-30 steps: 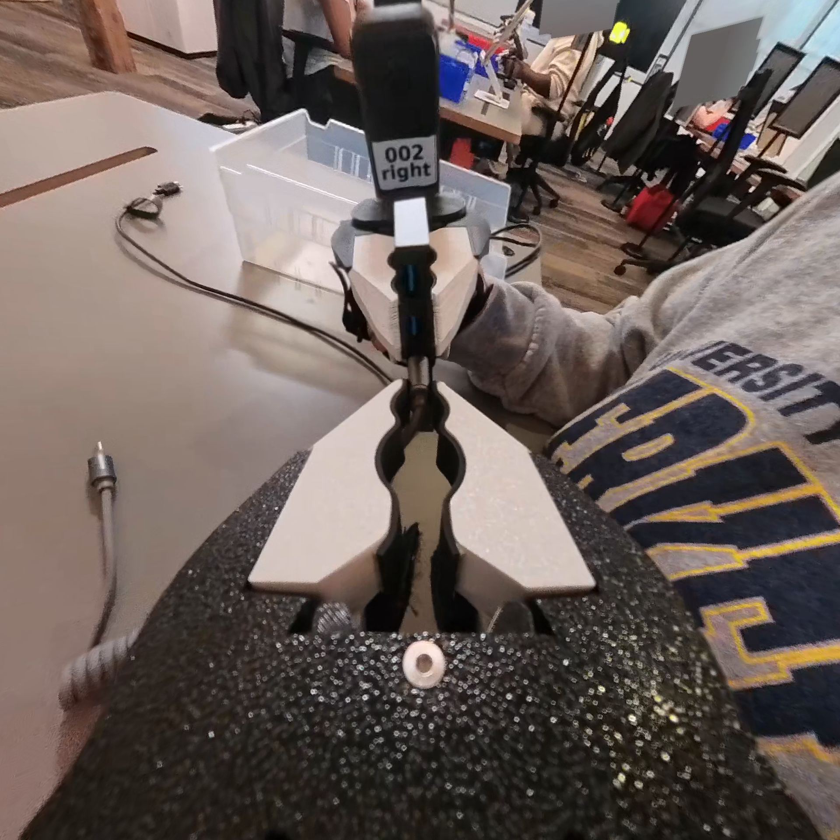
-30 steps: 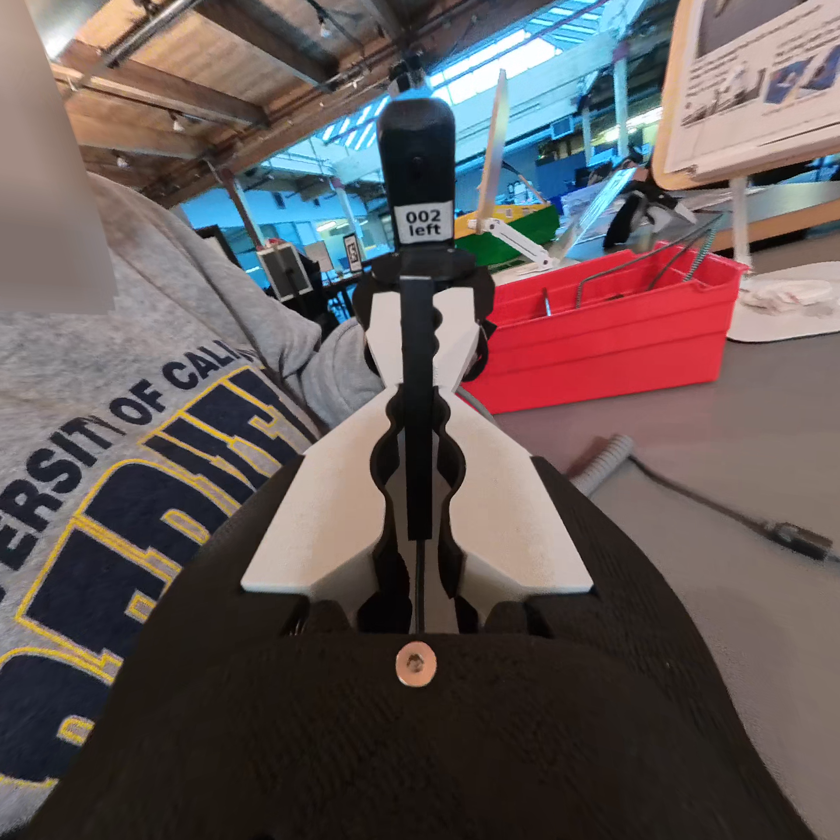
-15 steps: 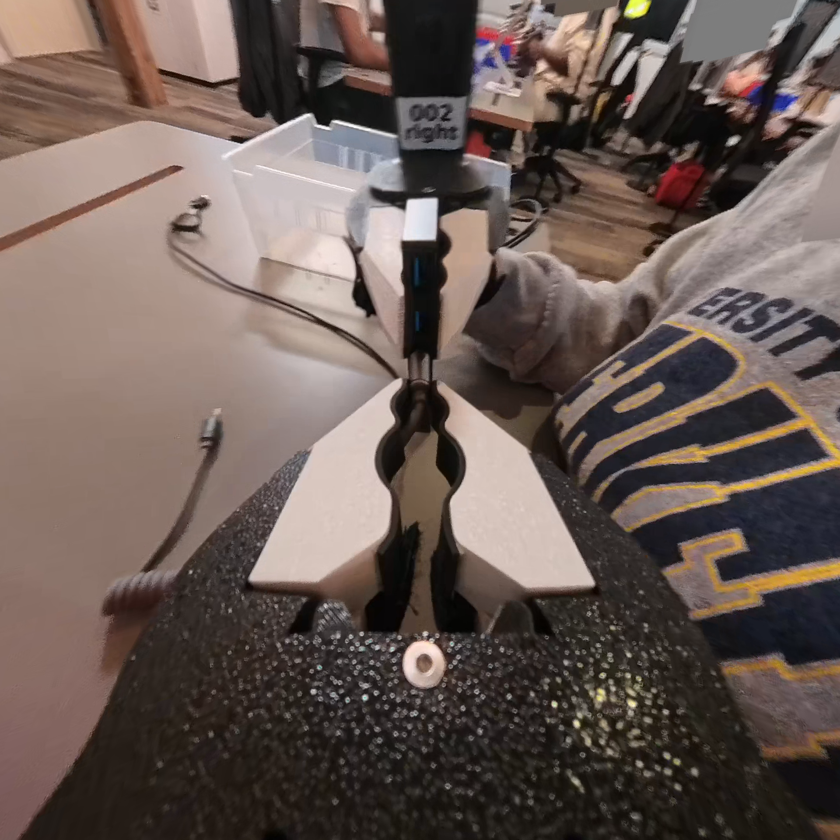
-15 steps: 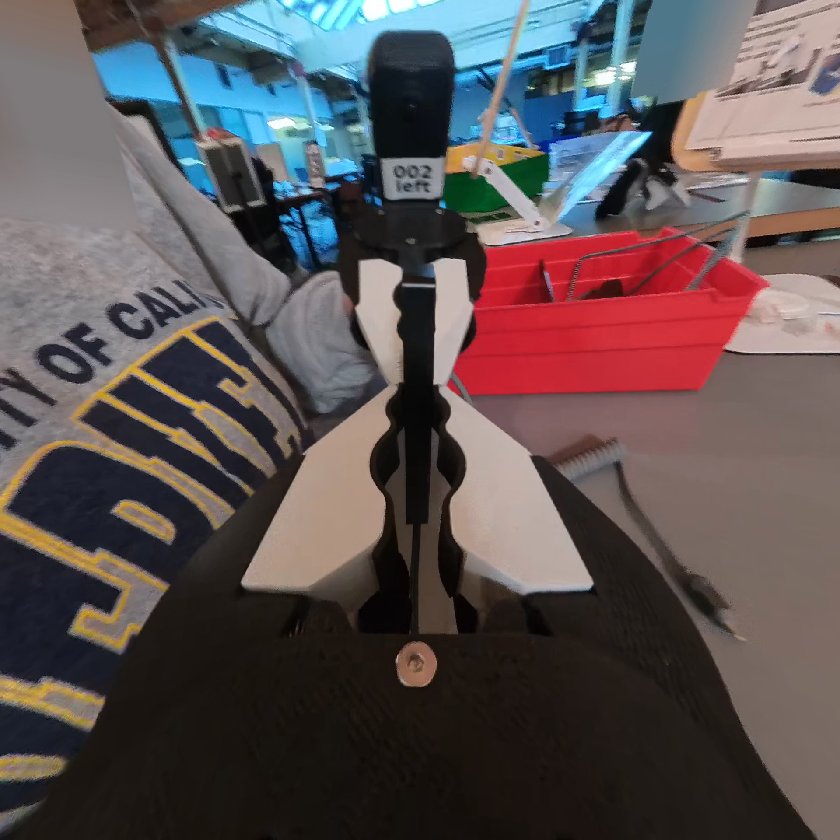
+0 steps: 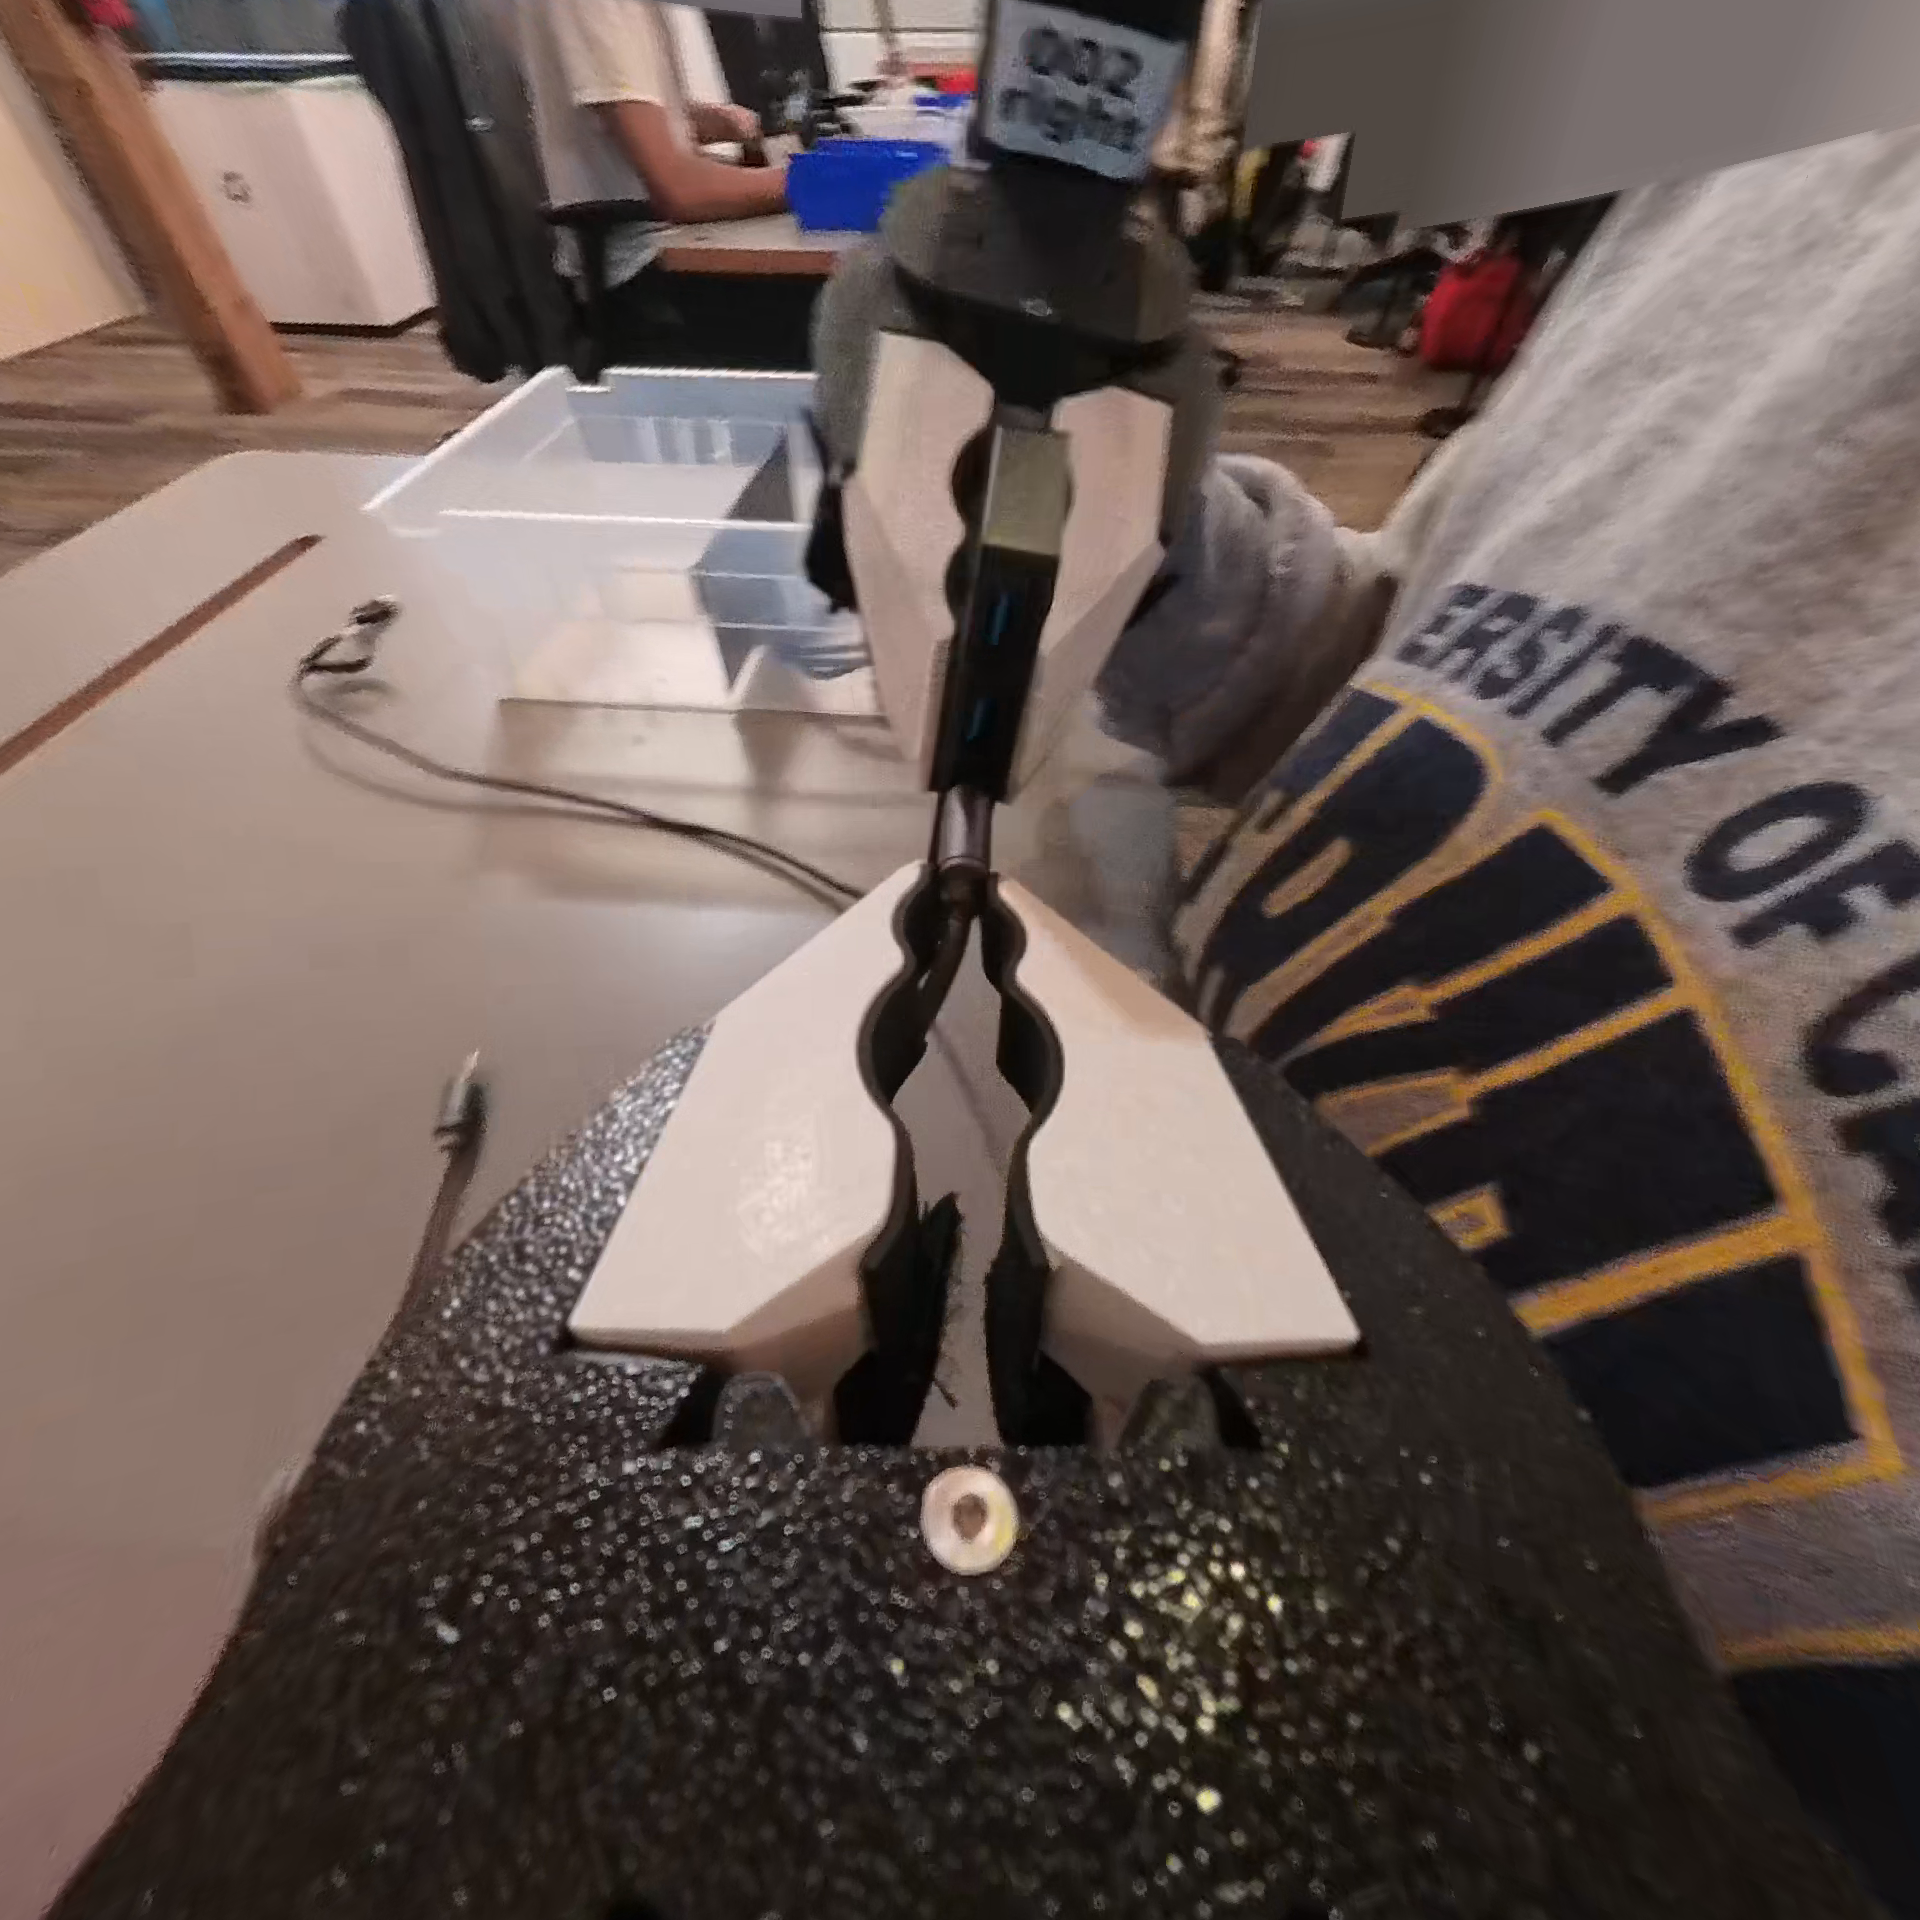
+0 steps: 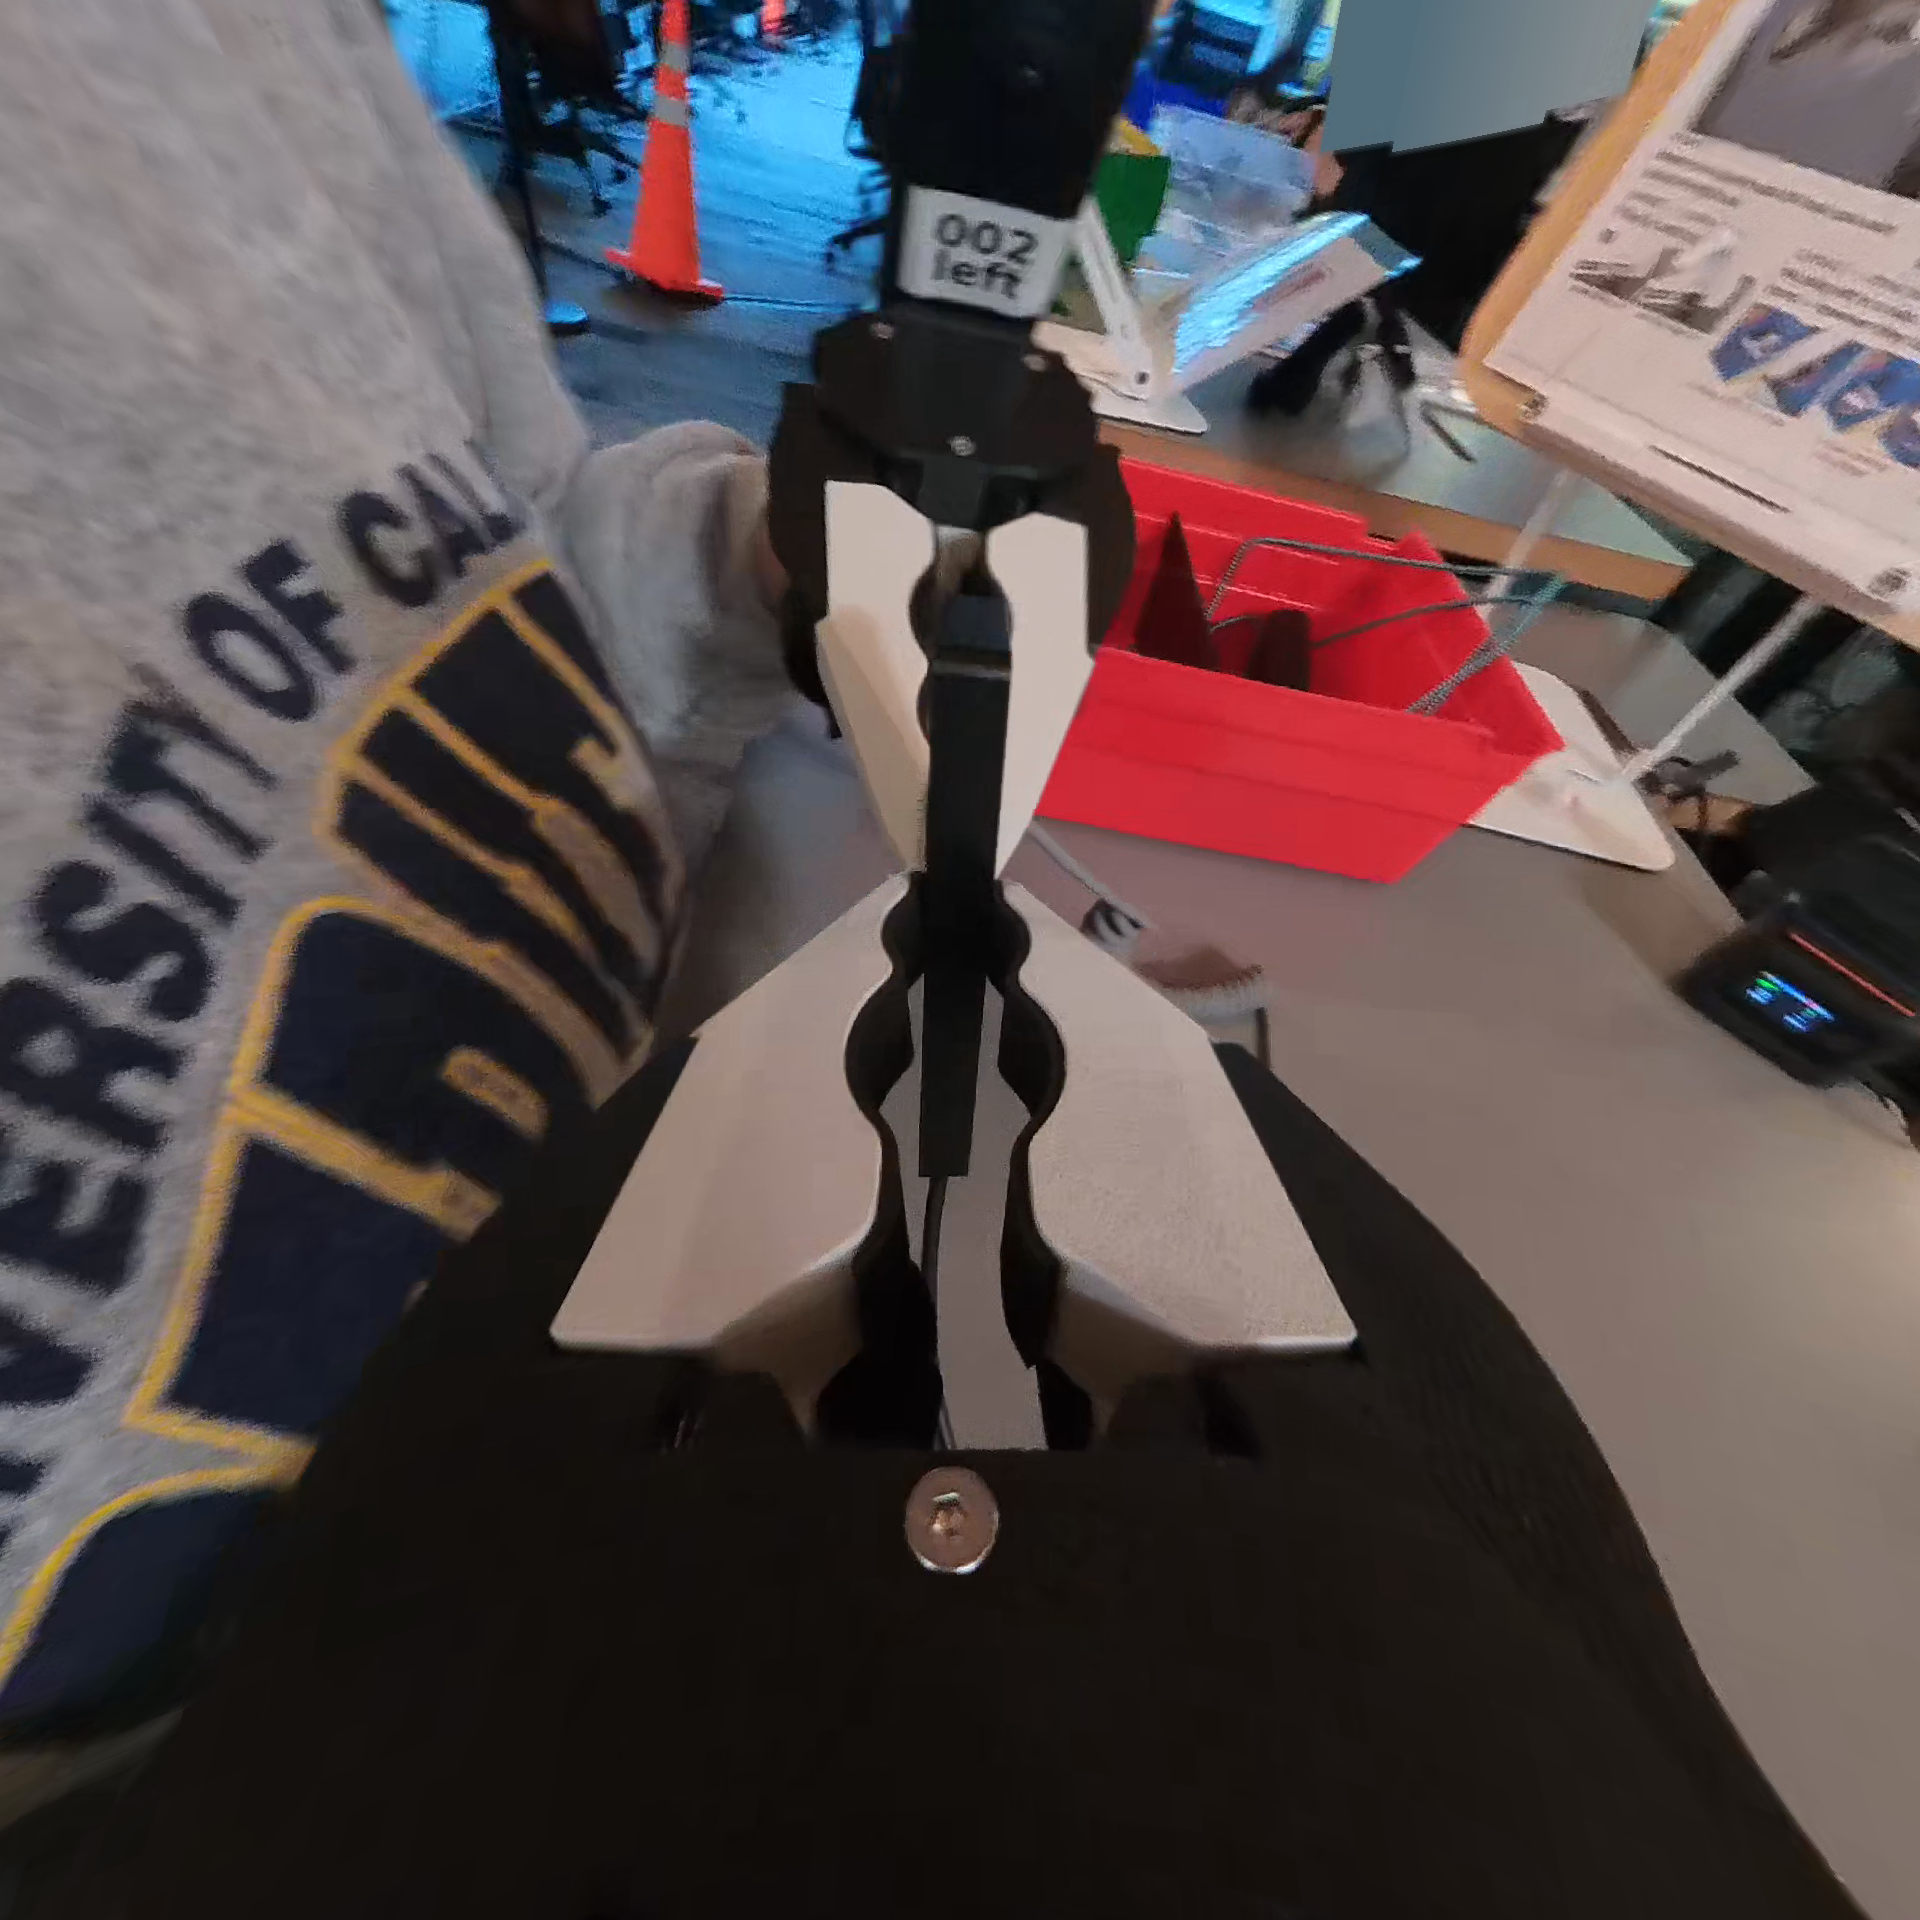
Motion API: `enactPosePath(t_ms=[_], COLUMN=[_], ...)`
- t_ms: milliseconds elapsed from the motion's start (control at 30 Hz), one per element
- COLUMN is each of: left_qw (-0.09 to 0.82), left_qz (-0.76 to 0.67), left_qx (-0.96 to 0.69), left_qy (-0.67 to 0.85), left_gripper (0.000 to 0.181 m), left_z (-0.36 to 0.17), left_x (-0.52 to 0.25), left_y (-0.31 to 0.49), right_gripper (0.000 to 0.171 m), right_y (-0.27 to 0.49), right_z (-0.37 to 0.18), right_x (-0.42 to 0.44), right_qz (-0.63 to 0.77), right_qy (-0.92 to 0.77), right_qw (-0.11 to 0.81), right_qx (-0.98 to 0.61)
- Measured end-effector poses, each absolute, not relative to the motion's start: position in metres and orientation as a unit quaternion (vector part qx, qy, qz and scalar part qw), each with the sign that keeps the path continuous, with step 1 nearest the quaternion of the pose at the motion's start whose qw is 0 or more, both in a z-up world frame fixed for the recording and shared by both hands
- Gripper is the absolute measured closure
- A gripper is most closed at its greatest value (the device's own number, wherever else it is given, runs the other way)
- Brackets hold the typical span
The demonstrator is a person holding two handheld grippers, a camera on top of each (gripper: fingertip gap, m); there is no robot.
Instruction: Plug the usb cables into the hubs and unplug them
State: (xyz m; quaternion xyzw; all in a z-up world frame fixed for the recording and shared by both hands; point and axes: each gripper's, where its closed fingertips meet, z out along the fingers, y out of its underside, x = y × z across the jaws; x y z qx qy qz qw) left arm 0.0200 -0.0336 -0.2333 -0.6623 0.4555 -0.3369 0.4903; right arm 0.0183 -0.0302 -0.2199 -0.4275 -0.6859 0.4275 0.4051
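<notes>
My right gripper [image 6: 956,904] is shut on a black USB hub [image 6: 951,1060], and a thin cable runs back from the hub between its fingers. In the left wrist view the hub [image 5: 1003,644] shows blue ports and sits upright in the right gripper [image 5: 977,769]. My left gripper [image 5: 956,894] faces it tip to tip and is shut on a dark USB cable plug [image 5: 961,831] that meets the hub's near end. Both are held above the table [image 5: 208,935]. I cannot tell how deep the plug sits.
A clear plastic bin [image 5: 623,540] stands behind the grippers, with a black cable [image 5: 520,779] and a loose connector [image 5: 462,1101] on the table. A red bin [image 6: 1299,769], a coiled cable [image 6: 1216,987] and a small screen device [image 6: 1808,997] lie right. The person's grey sweatshirt [image 5: 1558,831] is close. The tips of both grippers are at nearly the same place.
Both grippers have risen and tilted together, so the table and bins now sit lower and farther off. The right gripper looks closer to the left. Both grips are unchanged.
</notes>
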Motion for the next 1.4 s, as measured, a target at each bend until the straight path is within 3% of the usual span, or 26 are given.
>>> enactPosePath(t_ms=[100, 300, 400, 533, 667, 1033, 1200, 1400], left_qw=[0.478, 0.503, 0.525, 0.537, 0.549, 0.547, 0.526, 0.513], left_qz=[-0.317, -0.330, -0.422, -0.356, -0.310, -0.317, -0.319, -0.312], left_qx=[-0.651, -0.635, -0.633, -0.665, -0.669, -0.674, -0.682, -0.694], left_qy=[0.498, 0.485, 0.381, 0.378, 0.393, 0.382, 0.395, 0.397], left_gripper=[0.175, 0.180, 0.181, 0.181, 0.180, 0.181, 0.181, 0.181], left_z=[-0.236, -0.223, -0.202, -0.214, -0.223, -0.244, -0.259, -0.271], left_x=[0.034, 0.028, -0.014, -0.010, 0.008, 0.023, 0.028, 0.029], left_y=[-0.050, -0.051, -0.047, -0.030, -0.014, 0.005, 0.005, 0.008], right_gripper=[0.162, 0.162, 0.163, 0.163, 0.163, 0.162, 0.162, 0.162], right_y=[-0.048, -0.044, -0.002, 0.025, 0.059, 0.125, 0.155, 0.174], right_z=[-0.221, -0.209, -0.181, -0.143, -0.073, 0.138, 0.203, 0.257], right_x=[0.034, 0.045, 0.083, 0.095, 0.103, 0.150, 0.175, 0.207], right_qz=[0.420, 0.383, 0.391, 0.383, 0.375, 0.234, 0.116, 0.103], right_qy=[-0.716, -0.714, -0.637, -0.571, -0.489, -0.463, -0.442, -0.393], right_qw=[0.376, 0.409, 0.471, 0.542, 0.639, 0.749, 0.788, 0.813], right_qx=[-0.412, -0.421, -0.469, -0.483, -0.461, -0.413, -0.412, -0.418])
